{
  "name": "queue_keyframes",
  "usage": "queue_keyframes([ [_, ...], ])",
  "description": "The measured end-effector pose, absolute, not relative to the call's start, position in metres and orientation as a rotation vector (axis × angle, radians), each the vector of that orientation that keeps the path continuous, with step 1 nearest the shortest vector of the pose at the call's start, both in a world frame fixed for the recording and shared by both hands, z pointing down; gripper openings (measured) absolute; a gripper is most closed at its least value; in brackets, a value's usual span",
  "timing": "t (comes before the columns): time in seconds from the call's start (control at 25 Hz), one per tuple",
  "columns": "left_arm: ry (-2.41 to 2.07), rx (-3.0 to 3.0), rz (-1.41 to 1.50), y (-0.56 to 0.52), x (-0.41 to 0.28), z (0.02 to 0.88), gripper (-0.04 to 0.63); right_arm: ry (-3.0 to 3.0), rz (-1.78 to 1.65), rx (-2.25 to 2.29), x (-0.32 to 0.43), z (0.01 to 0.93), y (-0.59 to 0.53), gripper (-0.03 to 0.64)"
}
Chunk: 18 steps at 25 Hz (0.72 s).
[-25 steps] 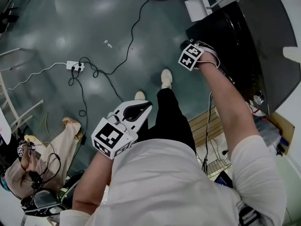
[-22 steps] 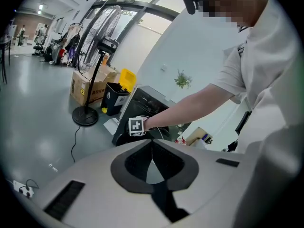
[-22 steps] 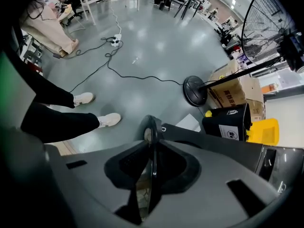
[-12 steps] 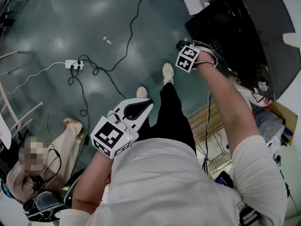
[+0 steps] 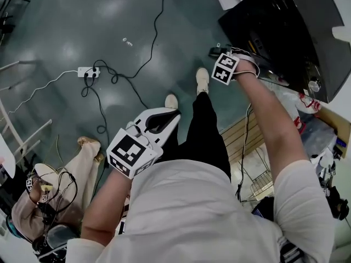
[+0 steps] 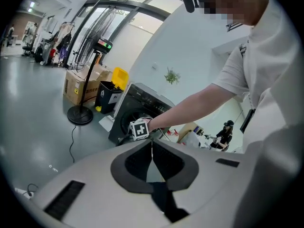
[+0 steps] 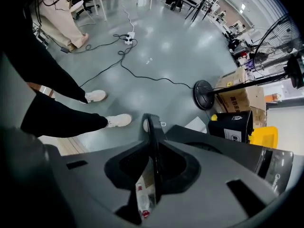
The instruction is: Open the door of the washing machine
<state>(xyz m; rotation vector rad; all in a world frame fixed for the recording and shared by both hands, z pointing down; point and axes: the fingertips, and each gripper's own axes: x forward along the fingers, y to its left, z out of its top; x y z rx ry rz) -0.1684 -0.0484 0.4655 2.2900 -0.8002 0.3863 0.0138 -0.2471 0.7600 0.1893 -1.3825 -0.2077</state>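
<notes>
Washing machine door [image 7: 150, 127], a thin dark panel seen edge-on, is the thing in the grip here, over at the right of the scene.

At the left, a white power strip [image 5: 88, 72] and a looping black cable [image 5: 148, 53] lie on the grey-green floor [image 5: 66, 15], well apart from the work. The white left gripper [image 6: 152, 144] hangs at waist level above the floor. Its jaws are pressed together with nothing between them, and it takes no part in the task.

Further right, the right gripper [image 7: 153, 144] points steeply down, and its jaws are clamped on the free edge of the door. Right of that stands the black front-loading washing machine [image 5: 285, 32], on the floor beside a wooden pallet [image 5: 241, 141].

In the right gripper view the door juts away from the machine's front, with open floor on one side and the cabinet on the other. From that, the latch looks already released and the door partly swung out. What is left, as far as I can judge, is to draw the edge further round until the drum mouth is fully clear, then let go.
</notes>
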Motion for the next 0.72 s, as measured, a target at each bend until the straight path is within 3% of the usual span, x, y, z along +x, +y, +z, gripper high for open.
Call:
queue_keyframes([
  [0.72,-0.471,2.411,0.497,-0.015,-0.109,0.473,0.018,-1.386,-0.243,0.052,0.022,0.759,-0.118,0.071],
])
